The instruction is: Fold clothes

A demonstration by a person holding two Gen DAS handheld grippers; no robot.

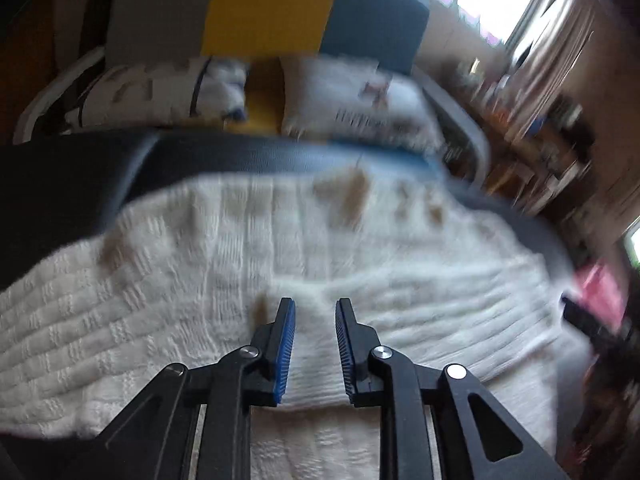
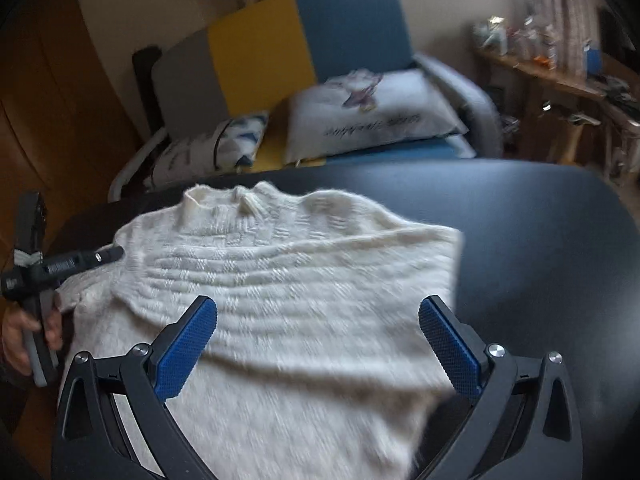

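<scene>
Black padded table (image 2: 540, 264) carries white knit sweater (image 2: 288, 280) spread flat, collar toward far edge; right part bare

The left wrist view sits low and close over the white sweater (image 1: 280, 248), facing the sofa (image 1: 272, 8) at 12 o'clock. The right wrist view looks from higher and farther back. Both share sweater (image 2: 280, 280), black table (image 2: 540, 260) and sofa.
</scene>
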